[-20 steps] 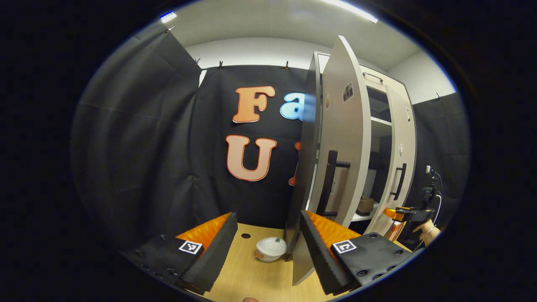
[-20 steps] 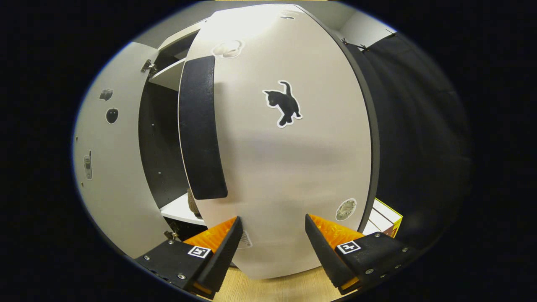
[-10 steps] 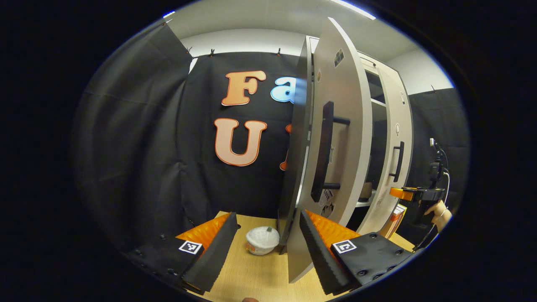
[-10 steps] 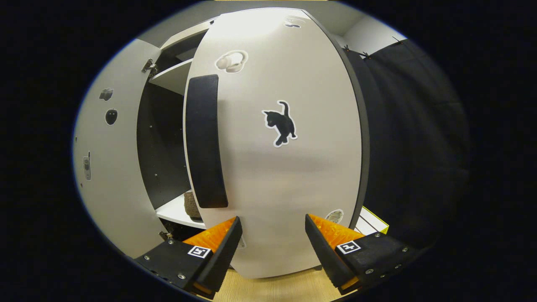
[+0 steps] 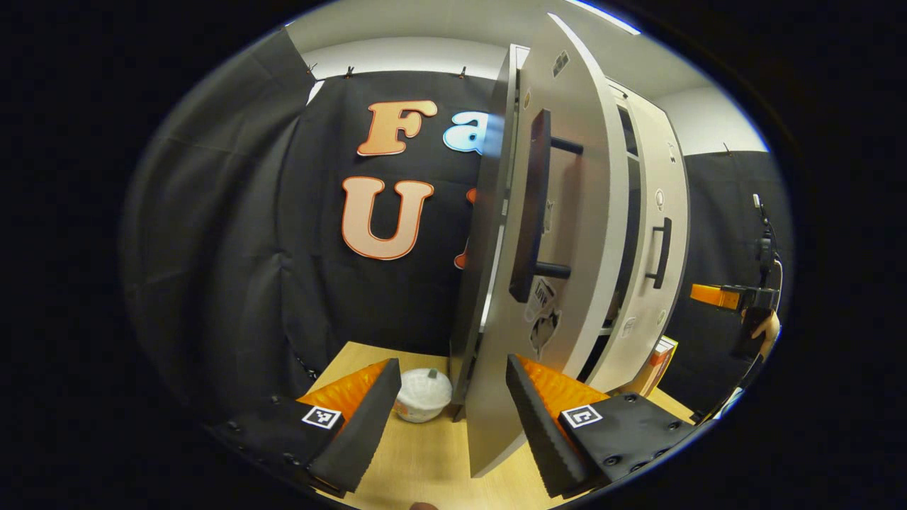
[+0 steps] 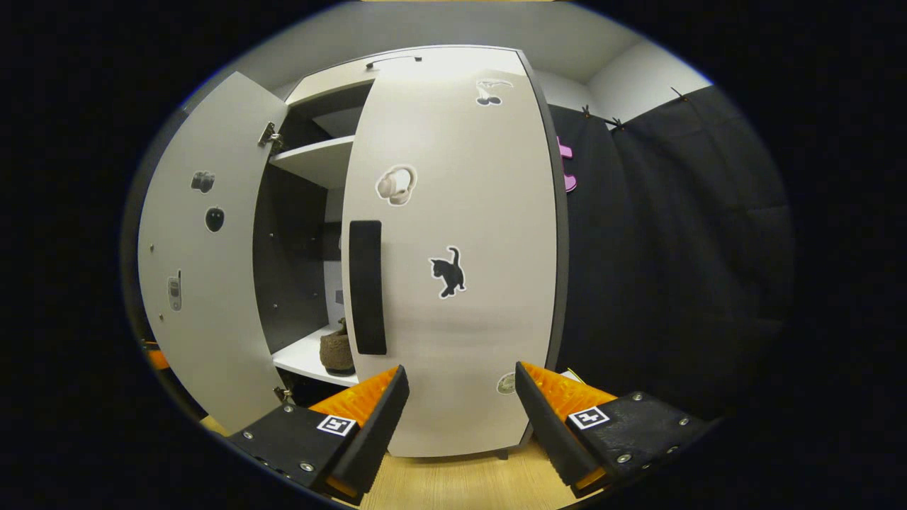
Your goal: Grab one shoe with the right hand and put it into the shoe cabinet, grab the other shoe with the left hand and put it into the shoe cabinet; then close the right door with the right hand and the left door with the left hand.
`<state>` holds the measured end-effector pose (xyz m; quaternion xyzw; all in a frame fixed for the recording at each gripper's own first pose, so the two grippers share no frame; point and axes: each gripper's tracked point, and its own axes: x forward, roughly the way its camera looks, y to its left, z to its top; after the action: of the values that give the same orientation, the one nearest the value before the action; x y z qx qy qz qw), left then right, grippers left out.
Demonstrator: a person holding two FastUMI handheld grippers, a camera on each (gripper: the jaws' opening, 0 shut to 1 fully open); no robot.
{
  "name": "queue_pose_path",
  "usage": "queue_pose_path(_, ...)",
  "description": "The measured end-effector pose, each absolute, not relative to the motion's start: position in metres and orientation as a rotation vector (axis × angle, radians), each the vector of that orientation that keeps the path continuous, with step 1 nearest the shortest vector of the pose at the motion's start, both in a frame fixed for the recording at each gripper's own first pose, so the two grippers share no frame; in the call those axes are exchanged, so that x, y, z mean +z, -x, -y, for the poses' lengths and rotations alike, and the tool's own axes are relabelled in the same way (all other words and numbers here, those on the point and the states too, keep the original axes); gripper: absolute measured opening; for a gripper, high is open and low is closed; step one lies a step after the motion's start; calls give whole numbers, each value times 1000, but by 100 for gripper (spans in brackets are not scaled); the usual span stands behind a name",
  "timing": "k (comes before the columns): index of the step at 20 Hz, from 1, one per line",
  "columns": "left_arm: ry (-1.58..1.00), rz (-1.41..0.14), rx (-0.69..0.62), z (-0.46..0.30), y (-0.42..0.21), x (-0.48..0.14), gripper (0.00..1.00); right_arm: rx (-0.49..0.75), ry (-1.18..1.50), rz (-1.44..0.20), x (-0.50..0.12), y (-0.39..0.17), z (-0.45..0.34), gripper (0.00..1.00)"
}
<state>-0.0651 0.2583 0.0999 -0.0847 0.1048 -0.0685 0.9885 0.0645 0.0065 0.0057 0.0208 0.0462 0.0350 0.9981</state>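
The white shoe cabinet's left door (image 5: 567, 234) stands open, nearly edge-on, its black handle (image 5: 533, 205) facing right. My left gripper (image 5: 443, 425) is open, and the door's lower edge sits between its fingers, close to the right finger (image 5: 538, 425). The right door (image 6: 460, 248), with a black handle (image 6: 367, 287) and a cat sticker, is swung almost shut. My right gripper (image 6: 460, 418) is open just in front of that door, a little apart from it. A brown shoe (image 6: 336, 350) rests on the white shelf (image 6: 301, 358) in the gap beside the left door (image 6: 198, 269).
A white lidded bowl (image 5: 423, 395) sits on the wooden table (image 5: 425, 460) left of the cabinet. An orange and white box (image 5: 659, 354) stands by the cabinet's right side. The other gripper (image 5: 723, 296) and a hand (image 5: 762, 329) show far right.
My right gripper has drawn back from the right door, which now stands nearly shut. My left gripper has moved in on the left door, whose handle now sits higher in view.
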Motion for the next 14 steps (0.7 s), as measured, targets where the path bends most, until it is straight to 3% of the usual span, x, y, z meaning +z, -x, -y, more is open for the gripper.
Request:
queue_pose_path(9,156,-205,-212,-214,72,102,96,28,-73,-47,47,-22,43,93)
queue_pose_path(14,140,-197,-235,-172,47,100,96,6,-76,-22,56,-7,69,93)
